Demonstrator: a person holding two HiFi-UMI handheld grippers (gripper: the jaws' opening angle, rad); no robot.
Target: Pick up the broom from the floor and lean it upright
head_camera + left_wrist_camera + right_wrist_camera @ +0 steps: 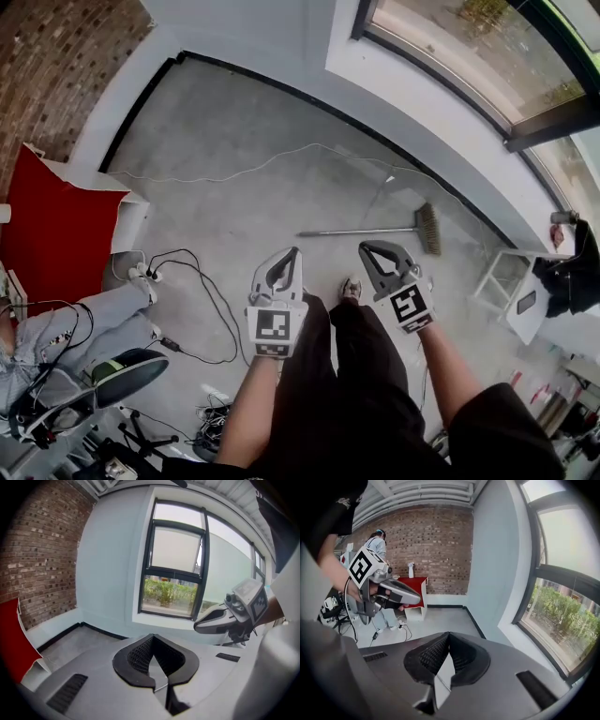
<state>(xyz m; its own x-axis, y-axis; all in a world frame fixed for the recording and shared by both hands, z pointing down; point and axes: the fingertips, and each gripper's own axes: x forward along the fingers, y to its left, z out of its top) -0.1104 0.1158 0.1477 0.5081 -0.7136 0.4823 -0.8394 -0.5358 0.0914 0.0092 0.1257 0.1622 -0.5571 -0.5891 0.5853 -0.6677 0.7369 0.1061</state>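
Grey concrete floor (pixel 234 141) is filling most of the head view. A white wall with a black skirting line is curving round its far side.

Large window (pixel 450 47) is sitting above that wall at upper right. Shrubs are showing through it in both gripper views.

Brick wall (pixel 56 56) is closing off the upper left corner, with a red panel (pixel 52 234) standing below it at the left edge.

Person's legs in black trousers (pixel 356 375) are taking up the lower middle, one shoe toe showing between the grippers.

Broom (pixel 375 231) is lying flat on the floor ahead of the person, handle pointing left, bristle head to the right and near the wall under the window. Nothing is touching it.

Left gripper (pixel 289 258) and right gripper (pixel 370 253) are hanging side by side over the floor, well short of the broom, both angled down. Left jaws are pressed together with nothing between them; right jaws likewise clenched and empty.

Black cables (pixel 202 281) are looping across the floor at left. A thin white cord (pixel 234 173) is trailing across the floor beyond the broom.
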